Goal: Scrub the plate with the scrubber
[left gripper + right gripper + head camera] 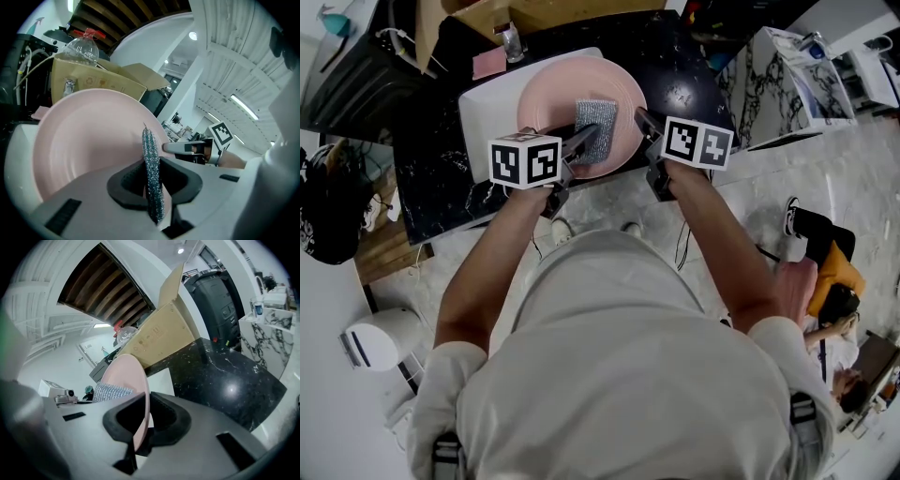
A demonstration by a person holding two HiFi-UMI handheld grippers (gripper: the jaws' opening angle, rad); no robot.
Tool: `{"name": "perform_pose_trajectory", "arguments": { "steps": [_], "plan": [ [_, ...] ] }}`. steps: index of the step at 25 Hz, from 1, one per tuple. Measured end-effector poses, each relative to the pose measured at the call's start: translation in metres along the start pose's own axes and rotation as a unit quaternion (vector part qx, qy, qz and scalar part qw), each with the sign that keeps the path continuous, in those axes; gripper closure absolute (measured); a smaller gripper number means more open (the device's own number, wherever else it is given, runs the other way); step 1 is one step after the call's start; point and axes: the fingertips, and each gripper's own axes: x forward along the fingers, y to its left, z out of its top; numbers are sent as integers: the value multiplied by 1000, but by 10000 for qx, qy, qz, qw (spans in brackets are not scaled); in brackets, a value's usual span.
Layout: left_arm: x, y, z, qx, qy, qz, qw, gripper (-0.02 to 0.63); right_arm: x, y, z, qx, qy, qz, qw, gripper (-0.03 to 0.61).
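A pink plate (555,94) is held over a white board (487,105) on the black counter. My right gripper (643,125) is shut on the plate's right rim; in the right gripper view the plate (130,380) stands edge-on between the jaws. A silver mesh scrubber (595,126) lies against the plate's face, with my left gripper (577,145) shut on its near edge. Seen from the left gripper view, the scrubber (152,173) is a thin glittering strip between the jaws, with the plate (79,140) to its left. The scrubber (112,393) also shows beside the plate in the right gripper view.
A black speckled counter (675,66) carries the white board. A cardboard box (89,79) and a clear plastic bottle (83,47) stand behind the plate. A pink cloth (487,64) and a small glass (512,42) lie at the counter's back. A marble-patterned cabinet (778,84) stands at the right.
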Motion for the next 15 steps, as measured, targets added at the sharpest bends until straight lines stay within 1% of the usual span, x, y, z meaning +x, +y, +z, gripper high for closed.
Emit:
{"name": "perform_pose_trajectory", "arguments": {
  "steps": [6,11,15],
  "plan": [
    [-27,31,-2,215,40,440,9988,541,-4,-8,3,-24,-35,-52,10000,554],
    [-54,54,4,331,-72,821,9960,541,-4,-11,2,-24,-20,-89,10000,554],
    [-67,59,12,317,-225,971,9945,541,-4,-14,0,-3,-12,-103,9999,554]
  ]
}}
